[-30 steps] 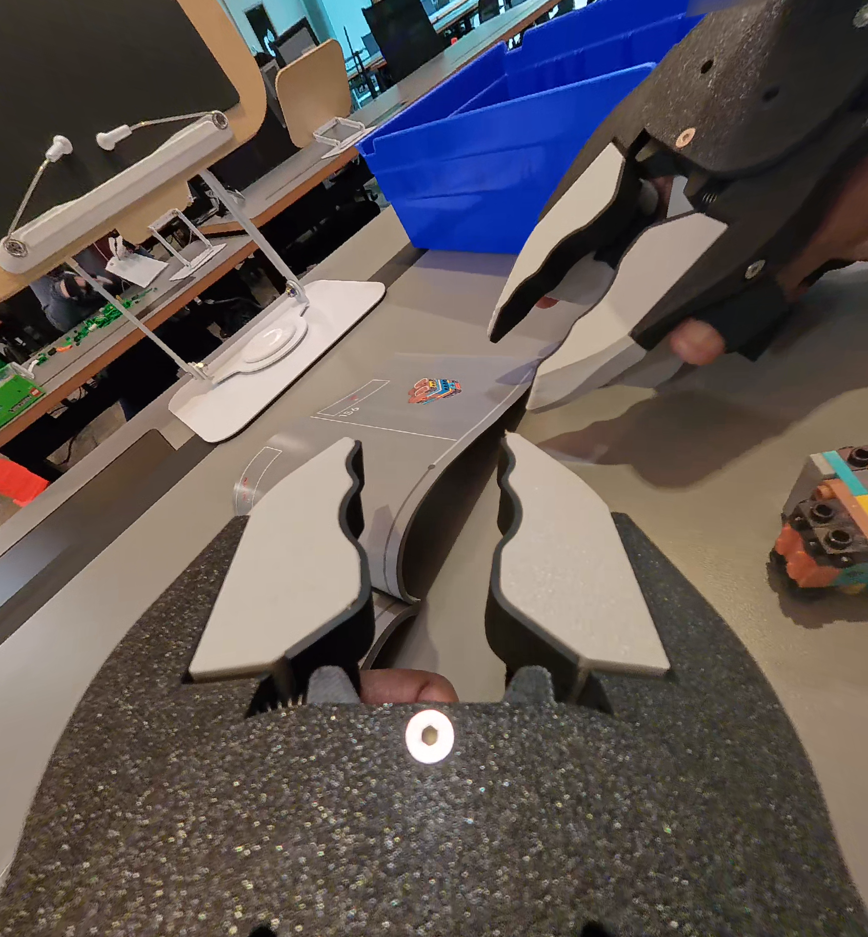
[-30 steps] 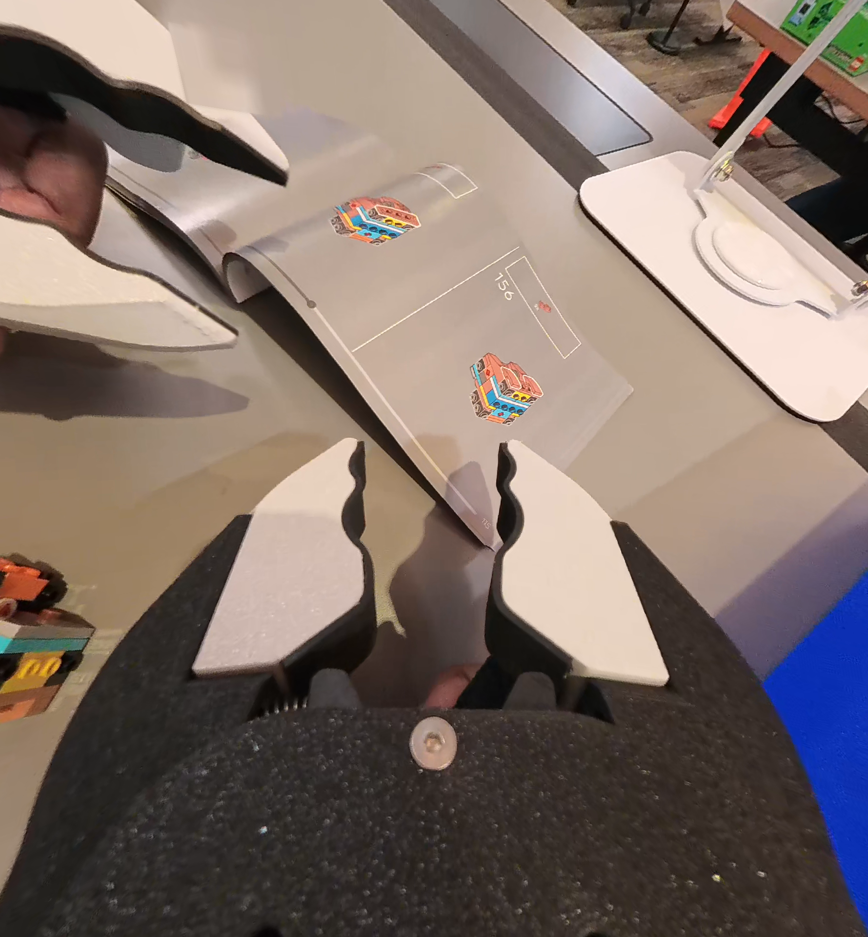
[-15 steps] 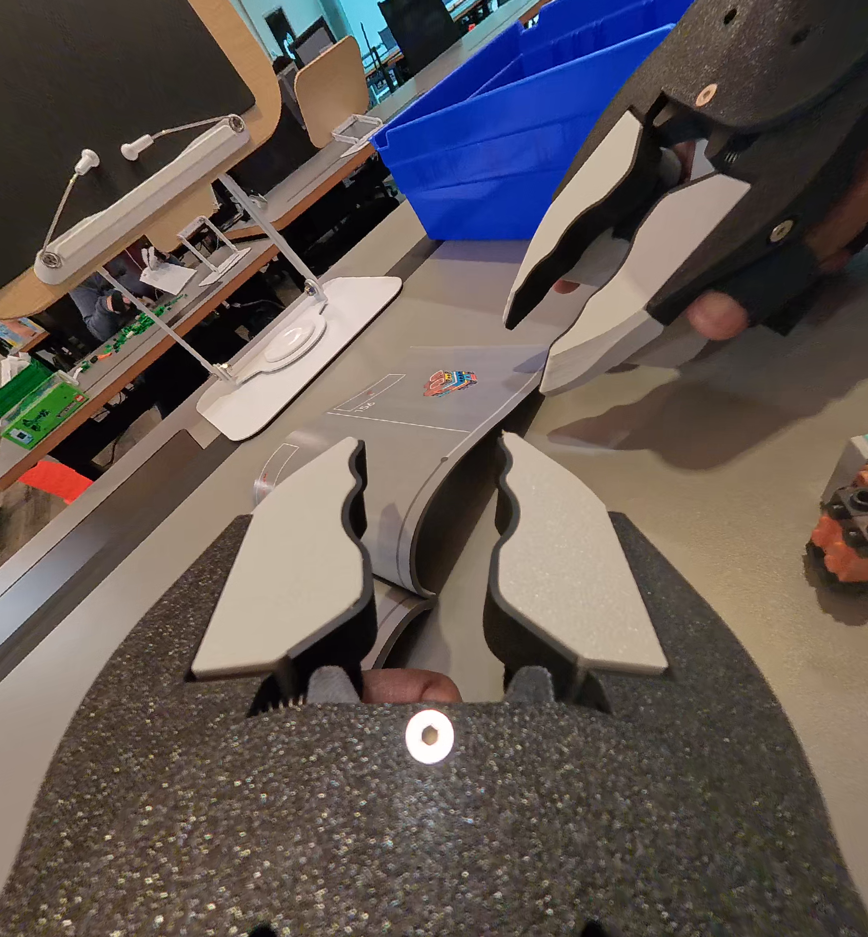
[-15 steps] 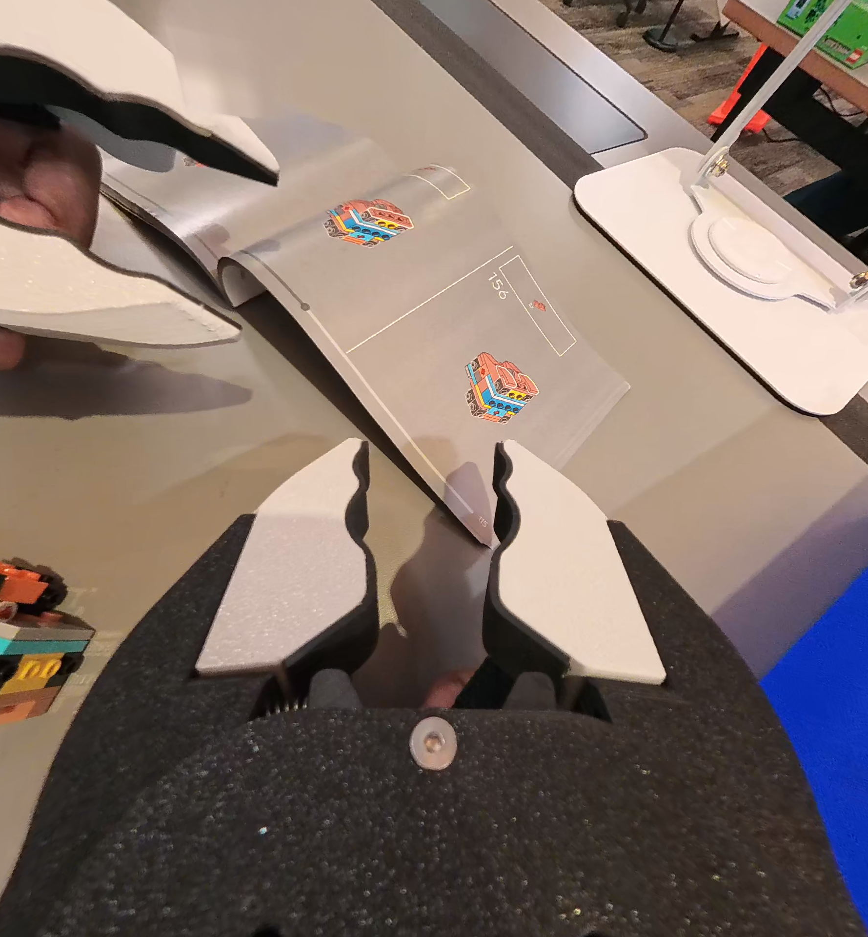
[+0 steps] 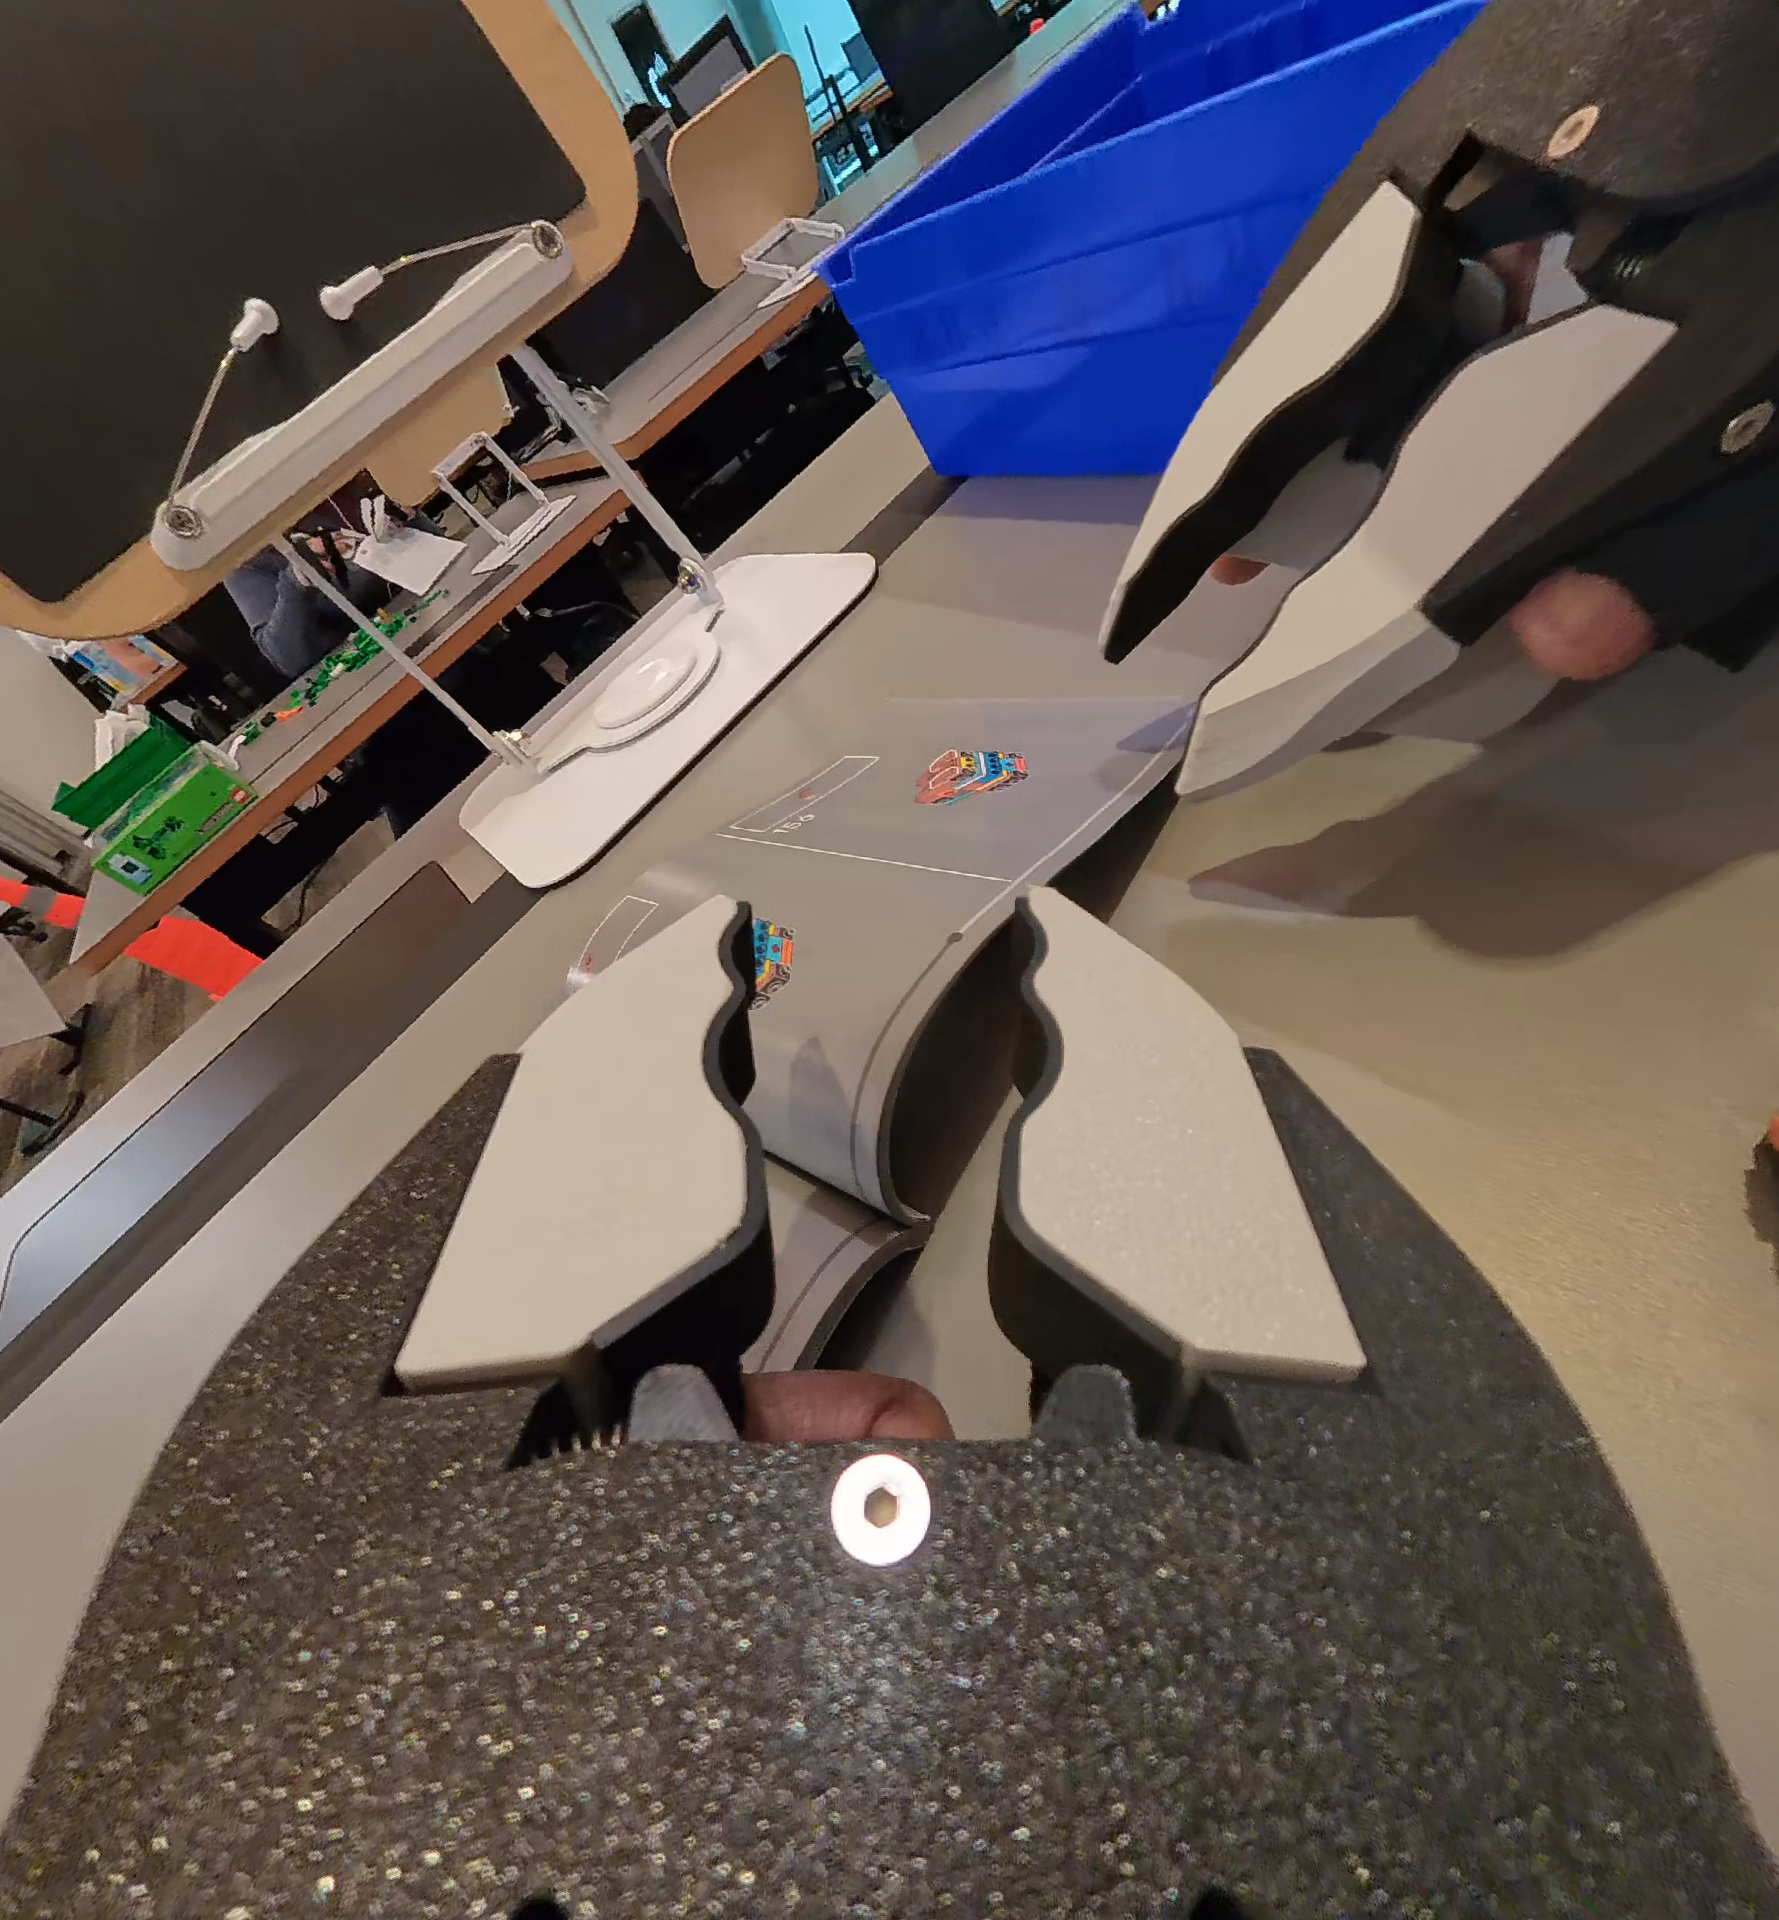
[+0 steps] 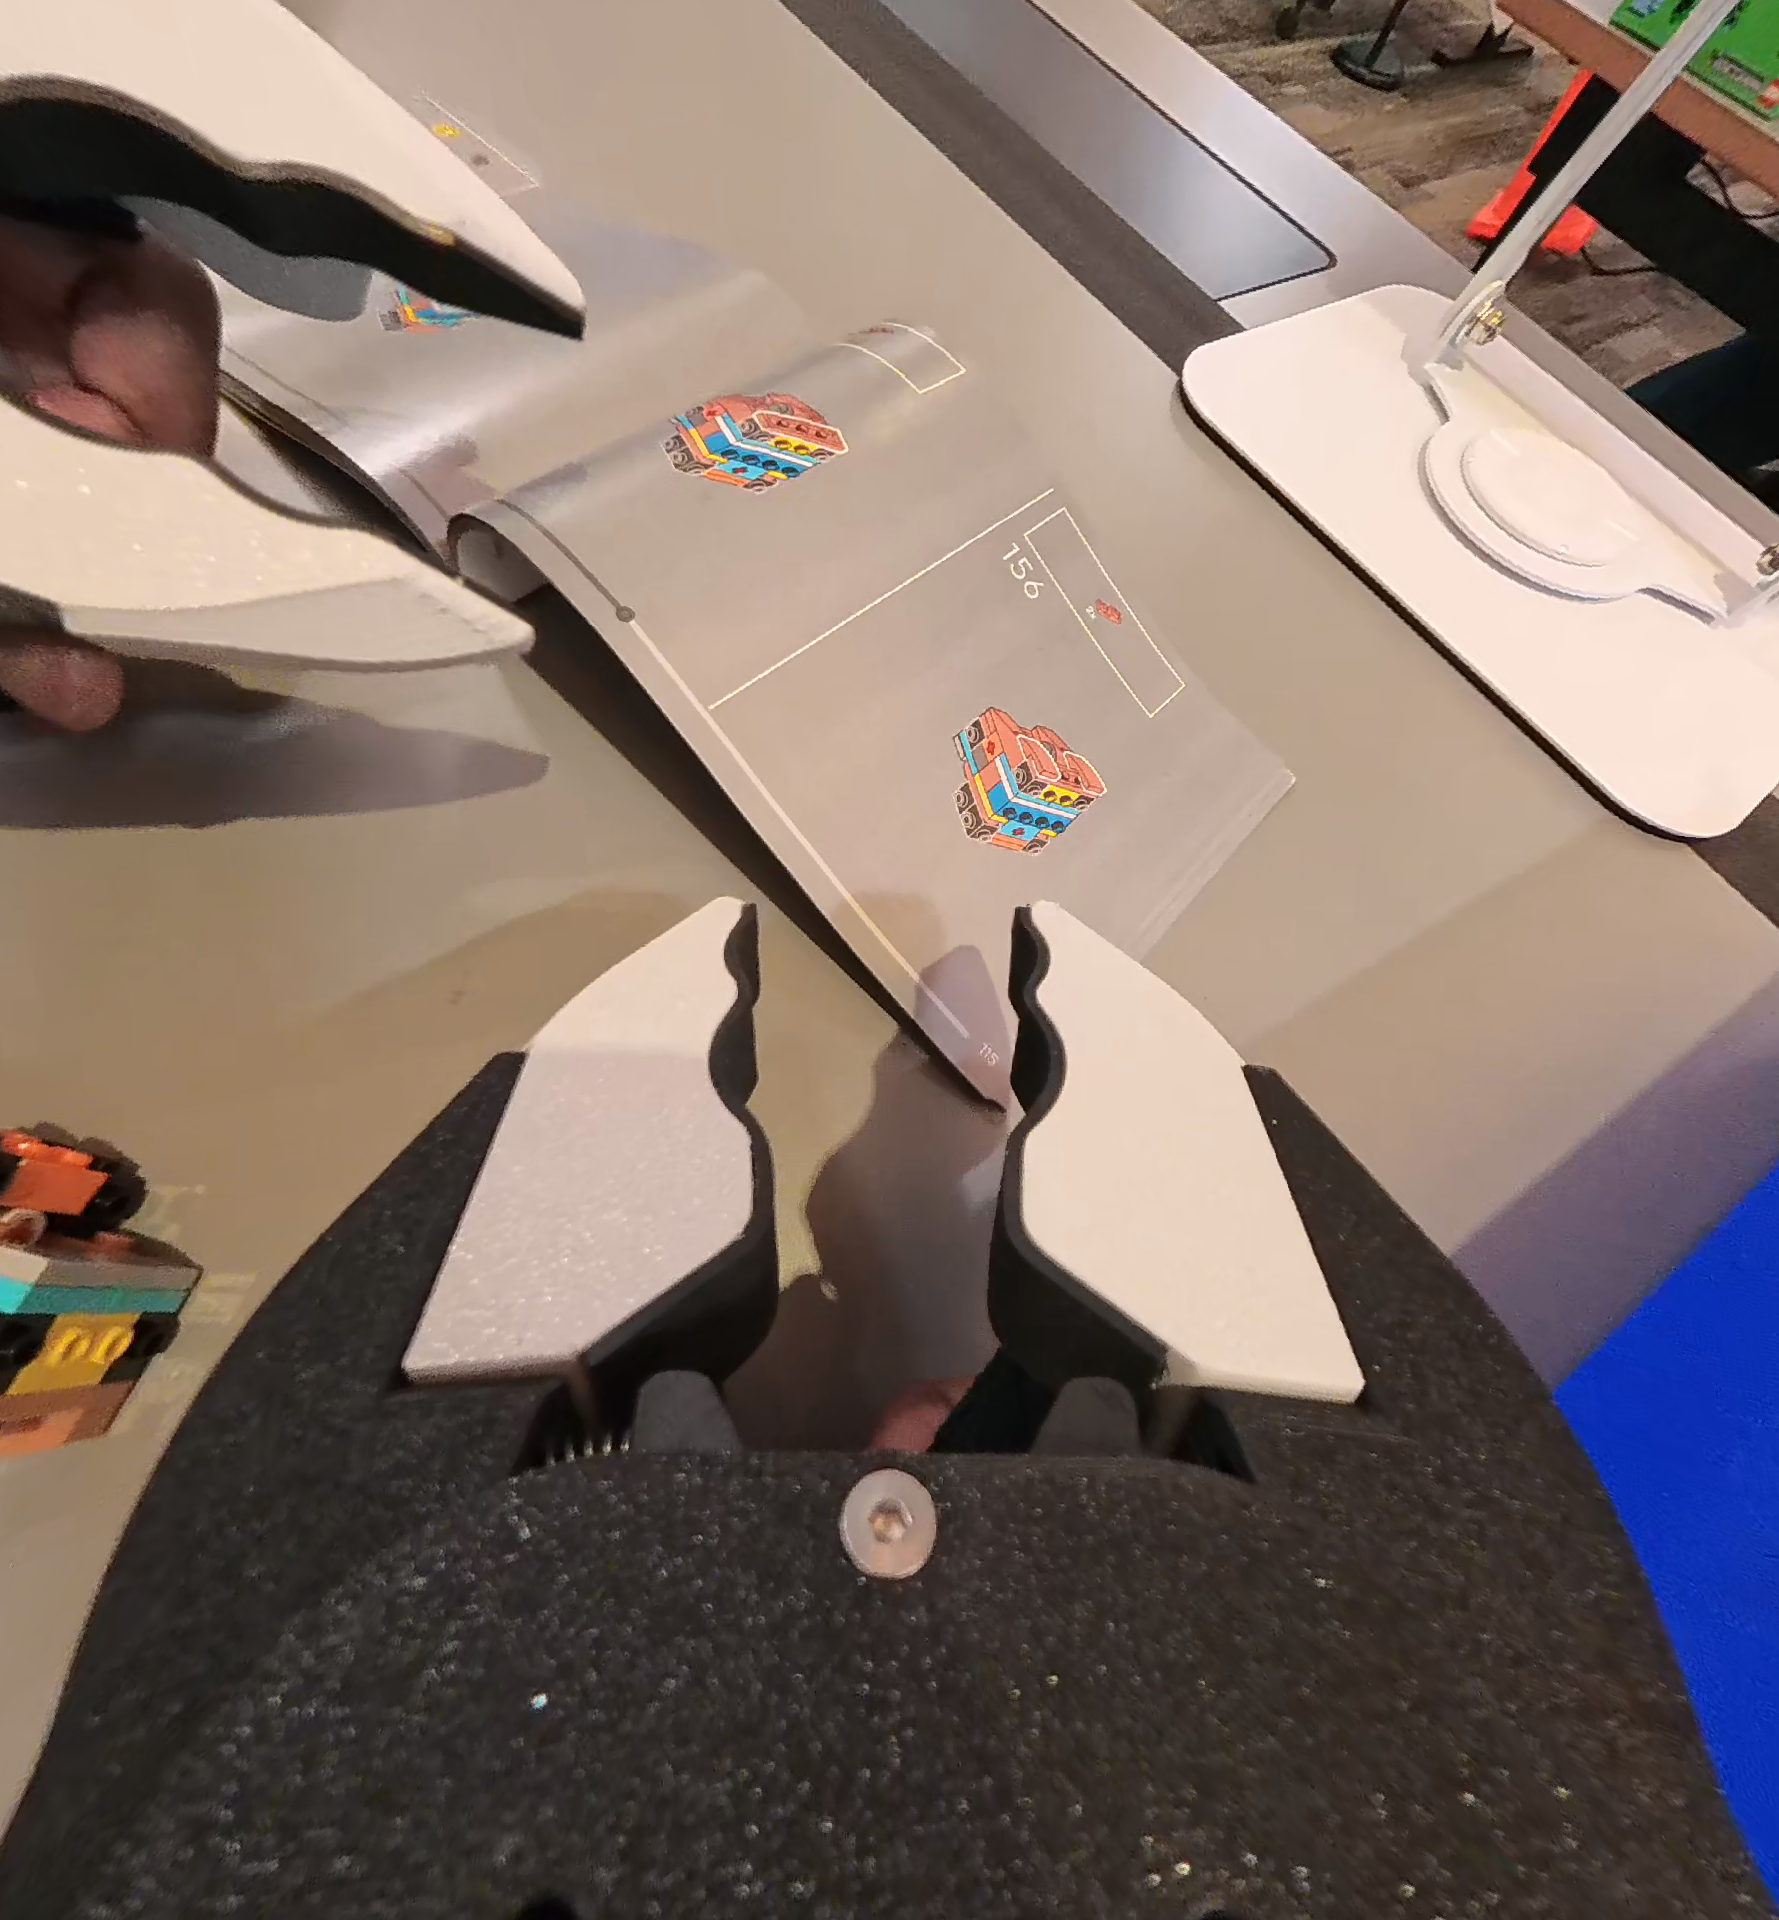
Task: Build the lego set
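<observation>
Both the left gripper (image 5: 880, 997) and right gripper (image 6: 883, 997) gape empty over the instruction booklet (image 6: 895, 665) (perhaps touching it).

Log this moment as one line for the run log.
left gripper: open, over booklet | right gripper: open, at page corner | lego model: on table, untouched
</observation>
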Motion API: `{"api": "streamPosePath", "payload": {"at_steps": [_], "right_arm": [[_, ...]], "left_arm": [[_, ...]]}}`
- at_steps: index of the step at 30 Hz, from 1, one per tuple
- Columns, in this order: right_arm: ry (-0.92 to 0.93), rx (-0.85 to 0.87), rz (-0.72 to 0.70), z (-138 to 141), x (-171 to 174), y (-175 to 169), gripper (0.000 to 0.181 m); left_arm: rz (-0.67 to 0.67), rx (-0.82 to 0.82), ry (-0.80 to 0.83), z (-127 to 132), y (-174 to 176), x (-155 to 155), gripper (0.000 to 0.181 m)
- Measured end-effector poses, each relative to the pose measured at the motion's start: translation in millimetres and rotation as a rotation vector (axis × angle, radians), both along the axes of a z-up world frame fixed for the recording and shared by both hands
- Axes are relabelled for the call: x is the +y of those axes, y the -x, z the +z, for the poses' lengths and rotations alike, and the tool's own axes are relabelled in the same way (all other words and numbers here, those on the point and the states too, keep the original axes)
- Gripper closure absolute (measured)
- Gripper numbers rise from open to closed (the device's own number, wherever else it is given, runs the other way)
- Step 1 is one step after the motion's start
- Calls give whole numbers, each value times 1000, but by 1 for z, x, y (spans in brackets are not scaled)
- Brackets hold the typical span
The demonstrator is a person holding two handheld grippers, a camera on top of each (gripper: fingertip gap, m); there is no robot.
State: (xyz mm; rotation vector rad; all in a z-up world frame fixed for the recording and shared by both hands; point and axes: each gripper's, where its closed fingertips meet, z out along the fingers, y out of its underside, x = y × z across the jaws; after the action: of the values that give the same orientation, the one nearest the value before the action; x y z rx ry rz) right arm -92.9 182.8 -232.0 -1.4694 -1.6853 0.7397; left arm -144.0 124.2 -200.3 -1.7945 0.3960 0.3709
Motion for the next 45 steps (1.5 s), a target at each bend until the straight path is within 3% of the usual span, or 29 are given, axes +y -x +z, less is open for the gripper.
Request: {"api": "streamPosePath", "payload": {"at_steps": [14,24,27,34,45], "right_arm": [[-64,-81,-22,-11,0,-1,137],[61,-219,-34,-26,-14,7,150],[82,-226,-17,-27,-23,12,149],[80,-220,25,-24,-43,25,145],[65,-189,48,-18,-51,33,145]], "left_arm": [[-7,-177,-26,19,7,-16,137],[22,-220,-17,26,12,-20,138],[14,-244,56,18,16,-21,137],[24,-192,205,-1,36,-31,137],[55,-78,111,9,40,-27,137]]}}
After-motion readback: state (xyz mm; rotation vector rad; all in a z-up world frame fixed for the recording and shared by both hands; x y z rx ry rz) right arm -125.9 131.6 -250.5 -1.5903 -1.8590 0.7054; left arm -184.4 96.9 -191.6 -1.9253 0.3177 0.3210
